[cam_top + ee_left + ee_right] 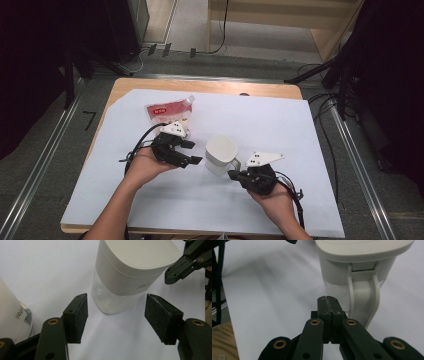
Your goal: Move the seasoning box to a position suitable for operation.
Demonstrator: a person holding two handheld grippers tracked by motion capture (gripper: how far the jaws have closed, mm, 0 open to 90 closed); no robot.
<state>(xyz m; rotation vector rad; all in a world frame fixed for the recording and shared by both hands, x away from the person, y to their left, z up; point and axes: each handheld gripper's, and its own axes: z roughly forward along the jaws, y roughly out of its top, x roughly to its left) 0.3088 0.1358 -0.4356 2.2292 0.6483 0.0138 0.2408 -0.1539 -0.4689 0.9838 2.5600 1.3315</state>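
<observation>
A white lidded water jug (220, 154) with a clear lower body stands upright on the white sheet (280, 125). To its left, my left gripper (192, 152) is open and points at the jug. In the left gripper view the jug (130, 272) stands just beyond the gripper (116, 317), whose jaws are wide apart and do not touch it. On the jug's near right, my right gripper (233, 174) is shut with nothing held. In the right gripper view its tips (328, 298) lie close beside the jug's white handle (362, 300); I cannot tell whether they touch it.
A red and white pouch (167, 111) lies flat on the sheet behind my left hand; its barcoded edge (15, 315) is at the left of the left gripper view. The sheet covers a wooden table (200, 86). Cables and dark stands surround the table.
</observation>
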